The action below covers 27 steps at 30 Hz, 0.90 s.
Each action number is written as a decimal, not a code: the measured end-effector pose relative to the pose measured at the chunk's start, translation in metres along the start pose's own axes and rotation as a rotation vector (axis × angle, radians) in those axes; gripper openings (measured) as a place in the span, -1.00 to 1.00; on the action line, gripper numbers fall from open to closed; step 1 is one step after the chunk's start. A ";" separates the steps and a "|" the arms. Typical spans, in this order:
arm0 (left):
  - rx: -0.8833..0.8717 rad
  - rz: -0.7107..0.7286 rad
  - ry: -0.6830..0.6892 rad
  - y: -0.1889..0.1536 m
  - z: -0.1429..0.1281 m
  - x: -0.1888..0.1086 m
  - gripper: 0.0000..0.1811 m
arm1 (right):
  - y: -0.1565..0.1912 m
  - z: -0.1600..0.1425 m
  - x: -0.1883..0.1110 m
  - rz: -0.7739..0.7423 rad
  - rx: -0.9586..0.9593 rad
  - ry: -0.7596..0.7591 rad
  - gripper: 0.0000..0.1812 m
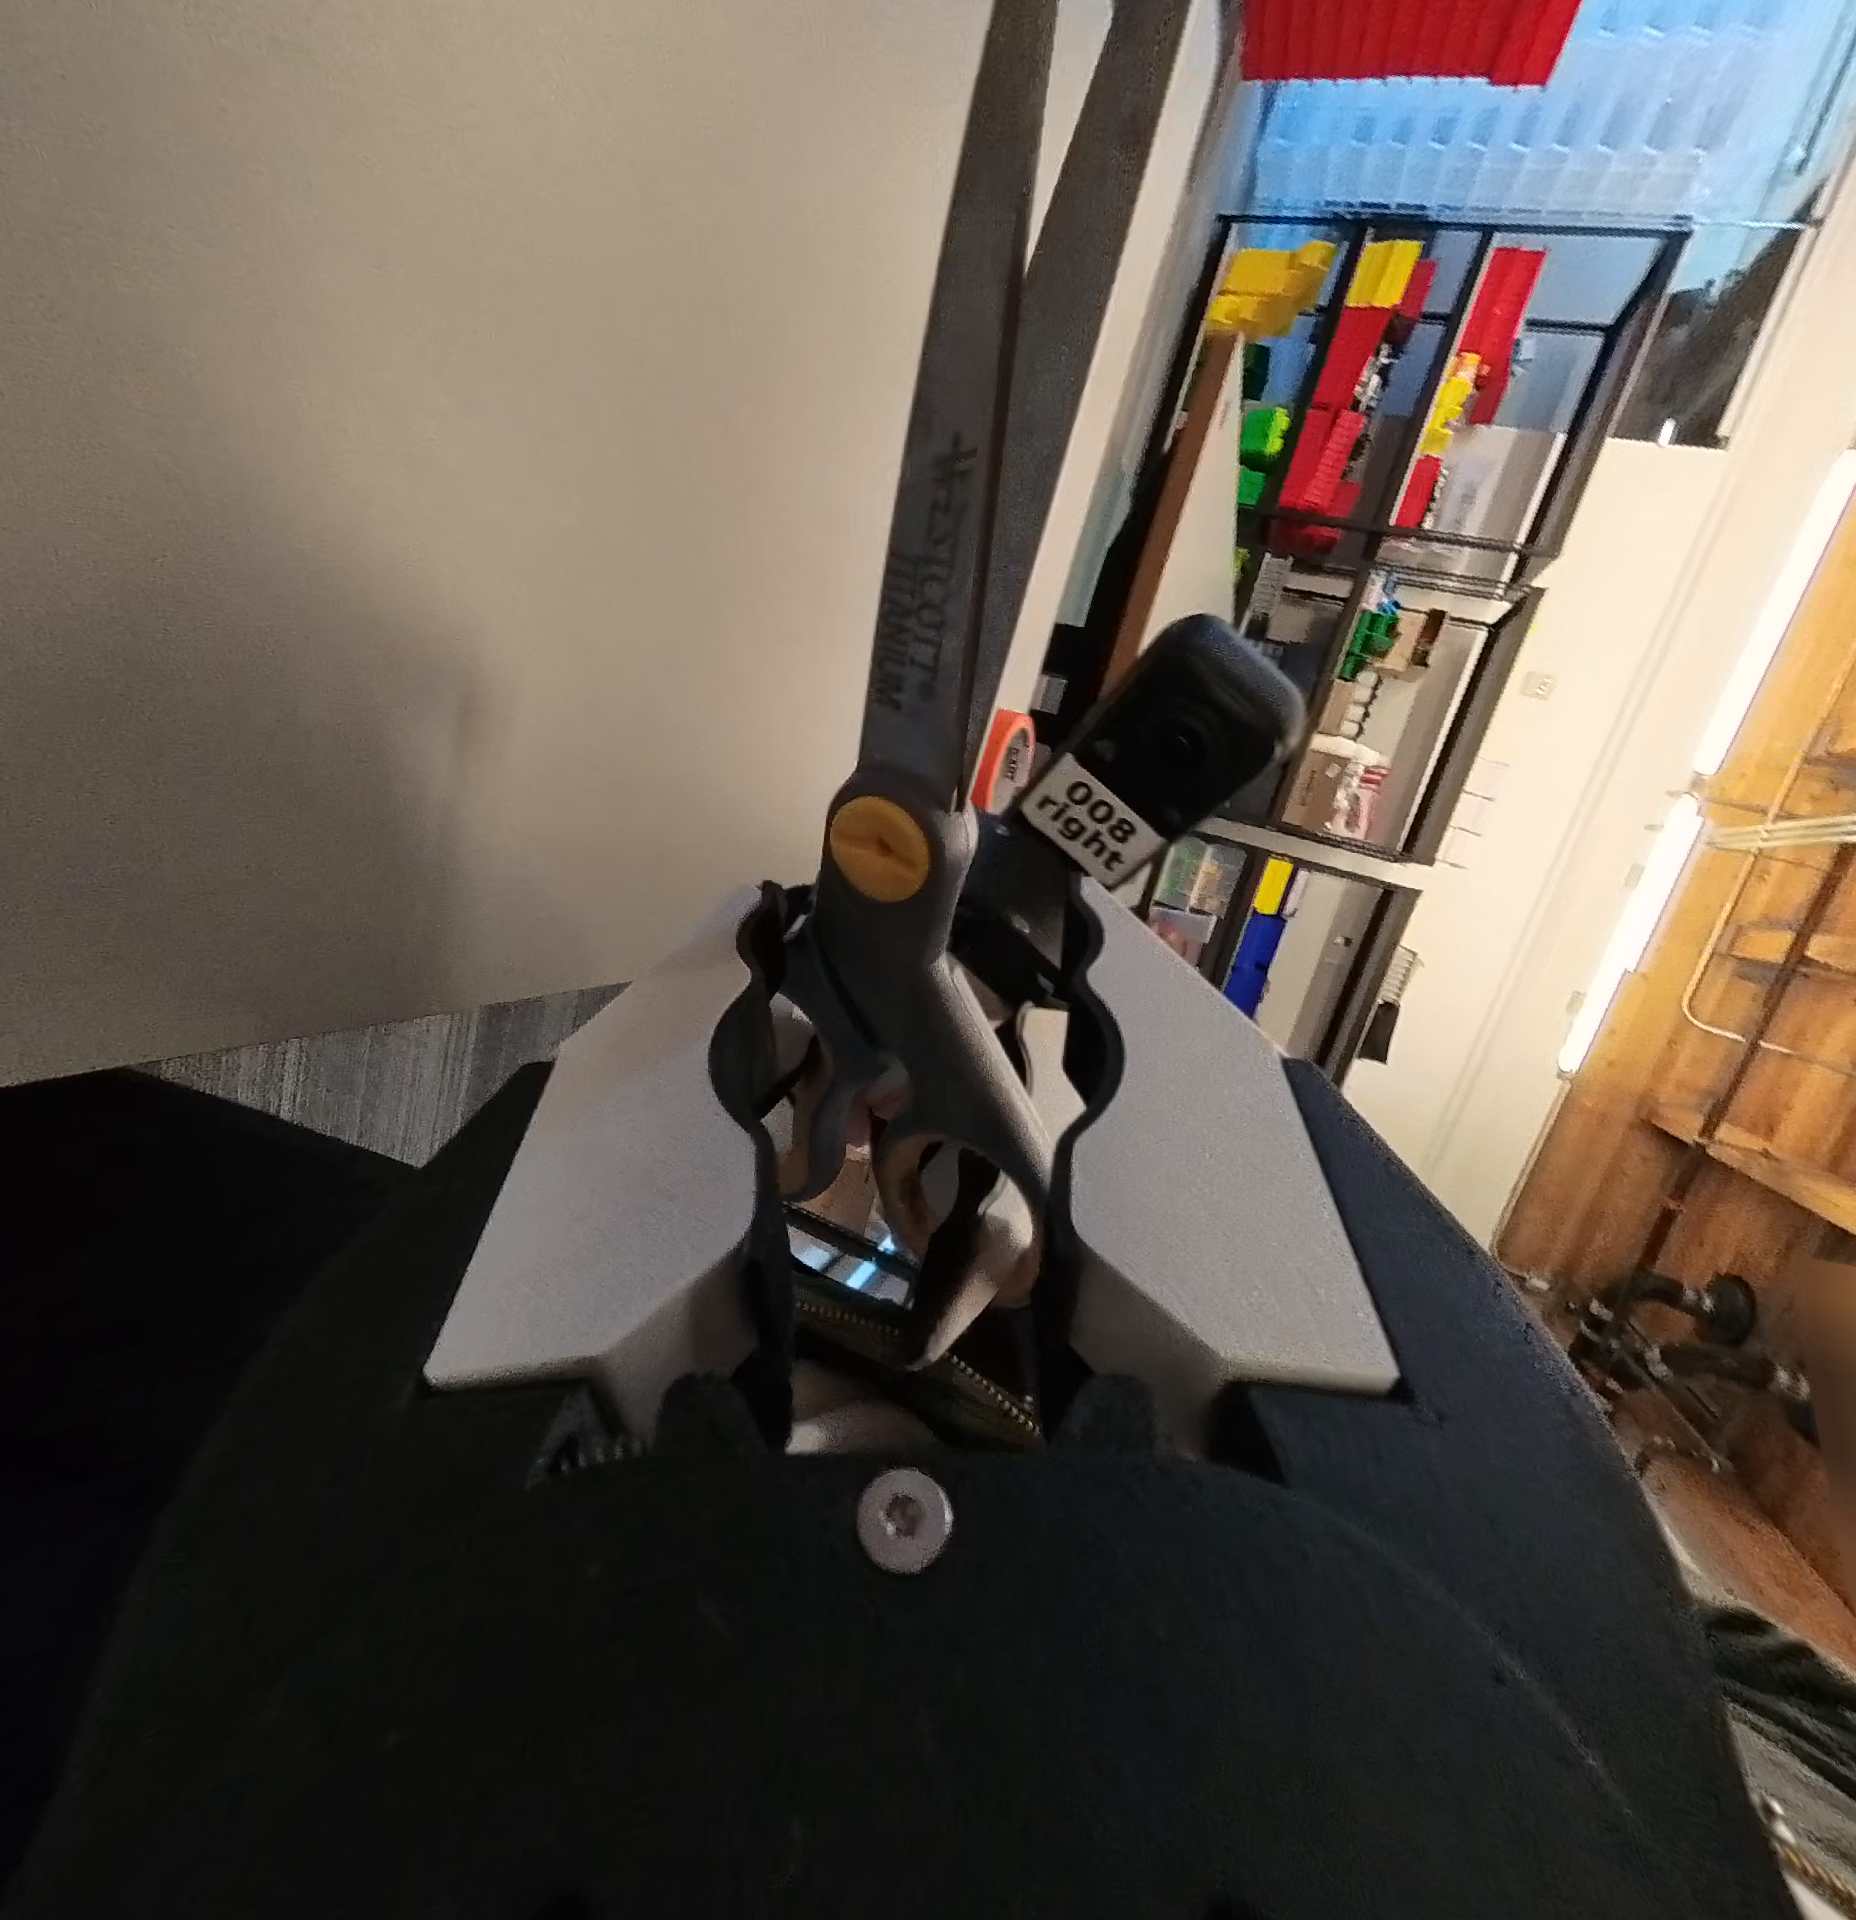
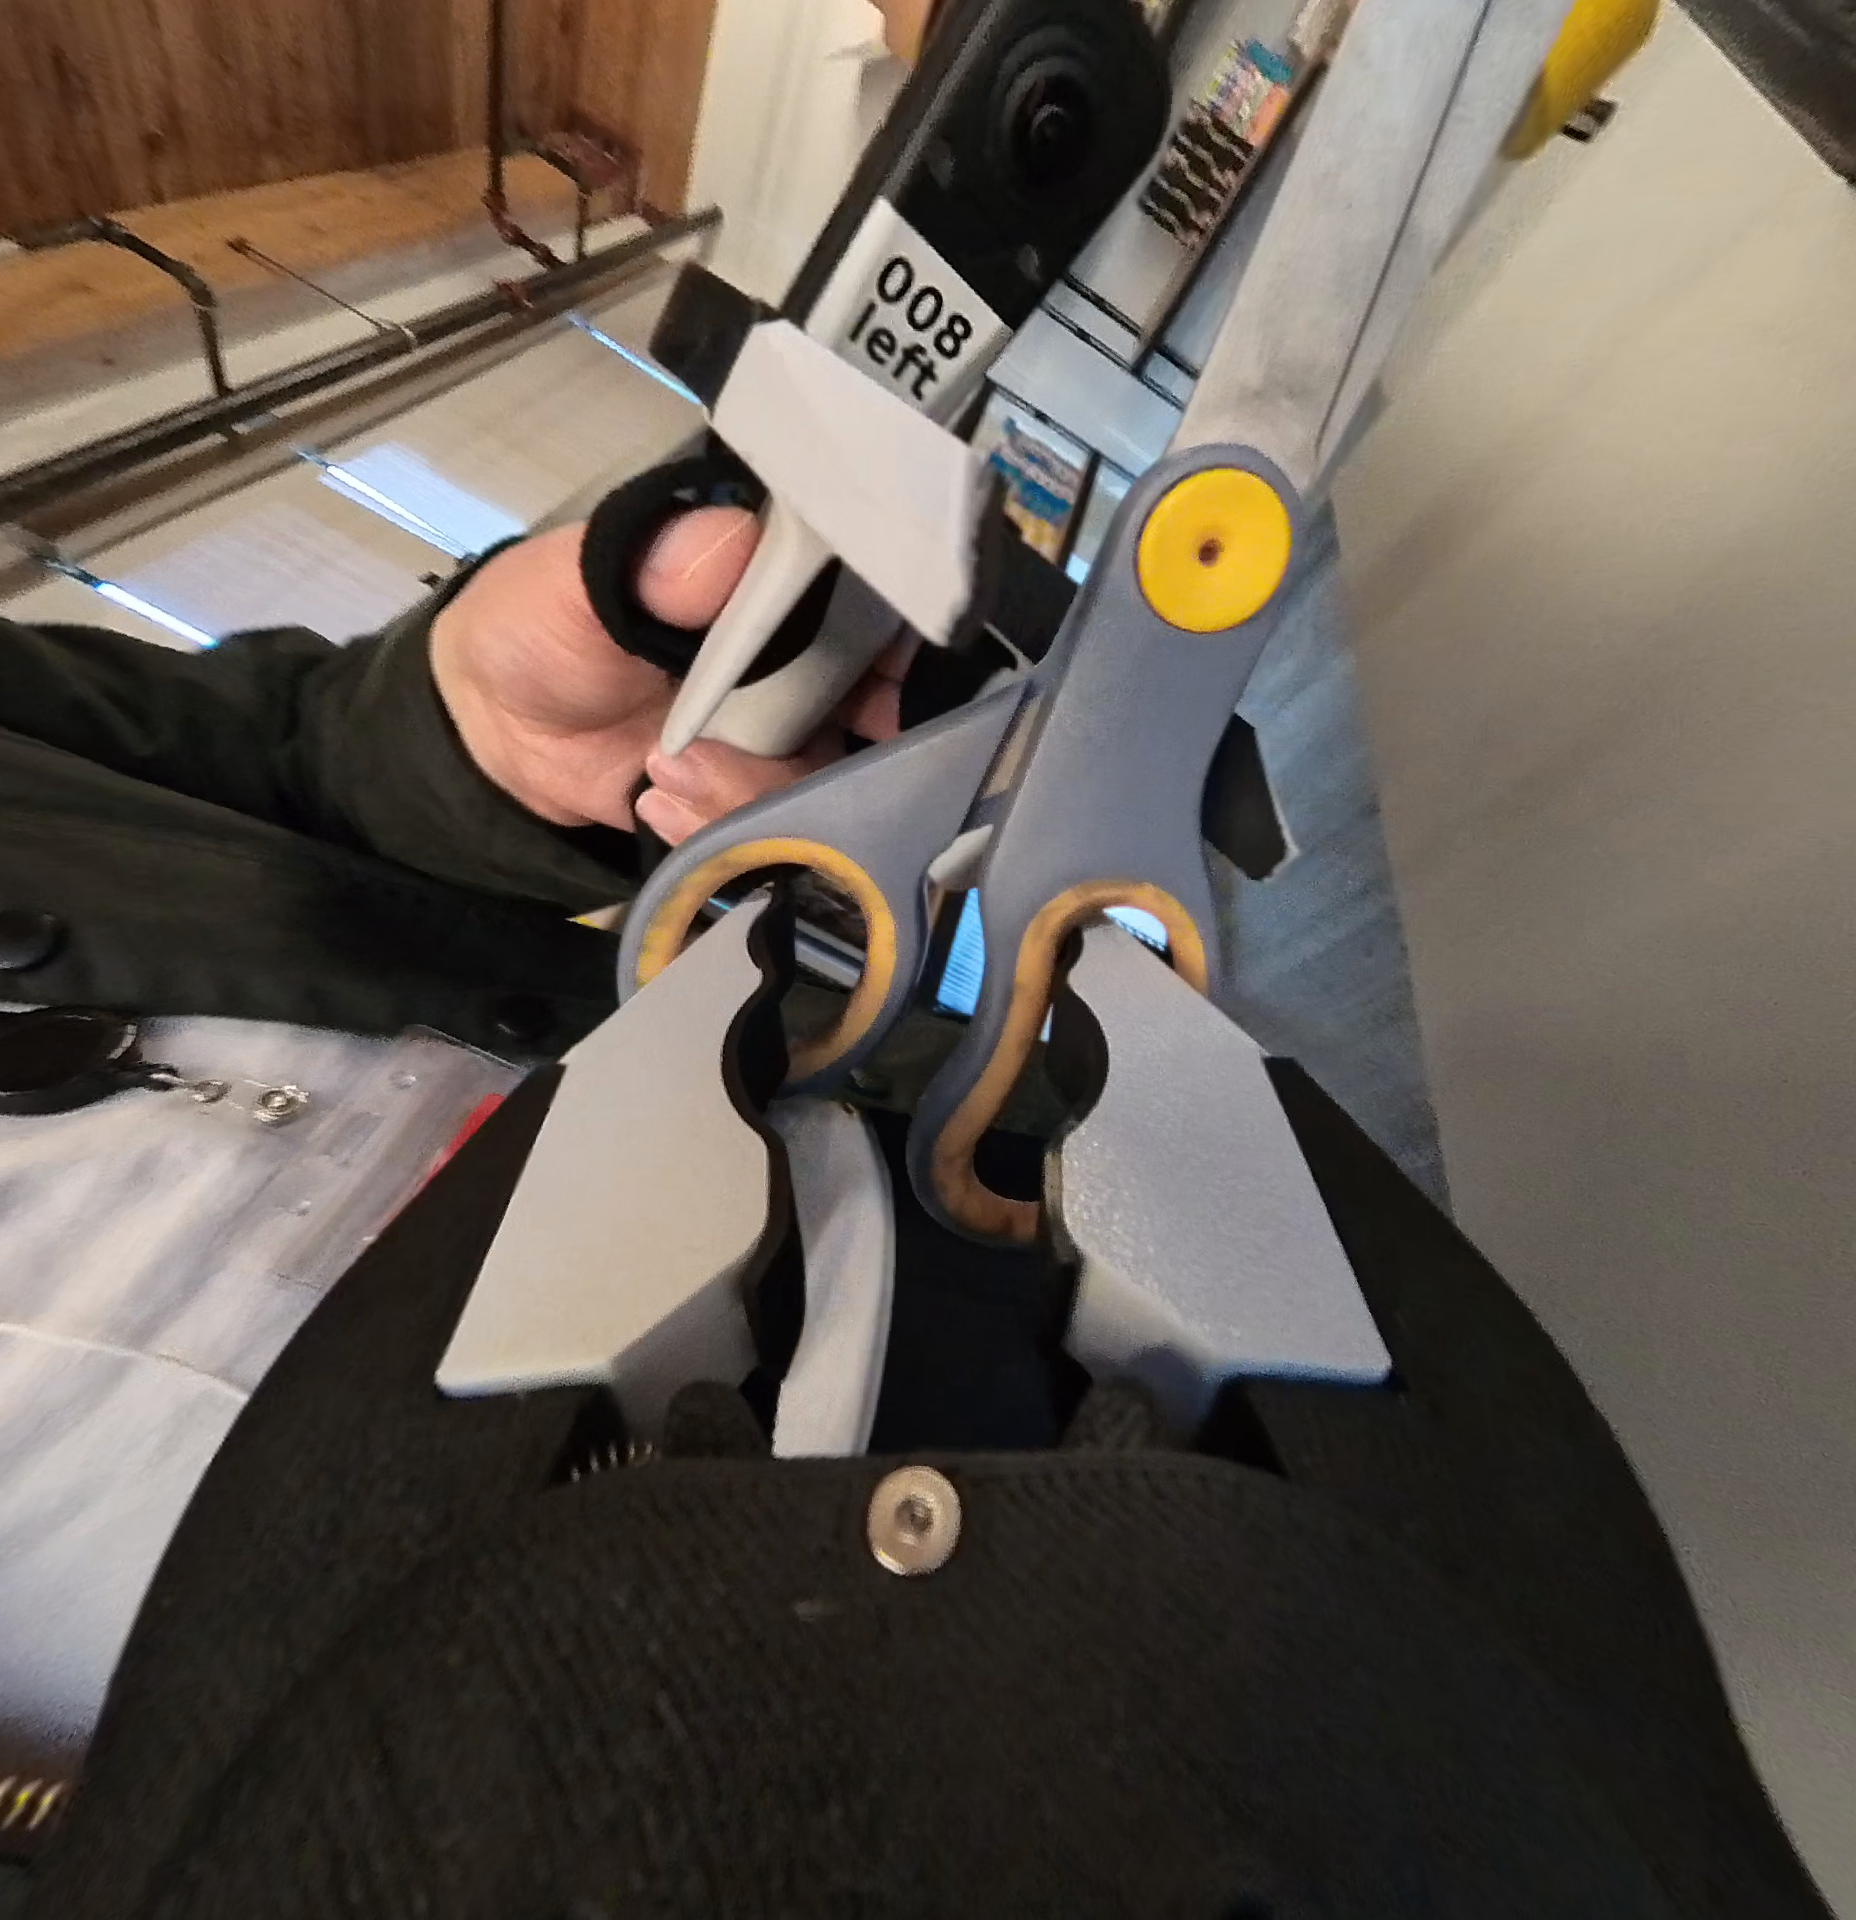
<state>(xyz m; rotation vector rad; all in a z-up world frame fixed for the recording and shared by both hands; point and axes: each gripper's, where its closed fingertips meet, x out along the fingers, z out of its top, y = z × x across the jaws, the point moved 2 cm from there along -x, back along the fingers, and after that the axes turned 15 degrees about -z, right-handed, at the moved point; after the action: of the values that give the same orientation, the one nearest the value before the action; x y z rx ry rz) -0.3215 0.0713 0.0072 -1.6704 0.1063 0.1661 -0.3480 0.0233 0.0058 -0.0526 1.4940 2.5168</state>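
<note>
Grey scissors [image 1: 903, 997] with a yellow pivot and yellow-lined handle loops point up, blades slightly apart. A white paper sheet [image 1: 384, 416] stands just left of the blades. My left gripper [image 1: 919, 920] is shut on the scissors just below the pivot. The right gripper's camera body [image 1: 1163, 748] shows right behind. In the right wrist view, my right gripper [image 2: 939, 925] has one finger in each handle loop of the scissors [image 2: 1100, 748], jaws spread apart. The left gripper [image 2: 862, 457] sits beyond, held by a hand [image 2: 550, 675]. The paper [image 2: 1630, 831] is on the right.
A black shelf rack [image 1: 1423, 416] with red, yellow and green bins stands behind. An orange tape roll [image 1: 1007, 748] sits near it. A wooden wall [image 1: 1786, 935] is on the right. A dark sleeve [image 2: 228, 810] and a badge reel [image 2: 51, 1060] are at left. Left tips to right tips: about 7 cm.
</note>
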 end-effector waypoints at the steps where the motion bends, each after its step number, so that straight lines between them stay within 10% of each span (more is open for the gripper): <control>1: 0.004 -0.011 0.005 -0.004 -0.001 -0.003 -0.41 | 0.003 0.002 -0.001 0.019 0.010 -0.015 -0.49; 12: 0.129 -0.134 -0.131 -0.042 0.006 -0.112 -0.36 | 0.032 0.015 -0.004 0.094 0.012 -0.046 -0.41; 19: 0.815 0.436 -0.380 0.029 0.120 -0.277 -0.33 | 0.065 0.042 -0.001 0.082 -0.062 -0.013 -0.41; 27: 1.035 0.366 -0.348 0.052 0.189 -0.289 -0.21 | 0.082 0.076 0.026 -0.028 -0.154 0.020 -0.39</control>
<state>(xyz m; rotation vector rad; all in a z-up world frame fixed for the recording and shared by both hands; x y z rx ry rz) -0.6241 0.2455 -0.0134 -0.5642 0.1935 0.5676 -0.3844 0.0558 0.1092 -0.1218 1.2941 2.6115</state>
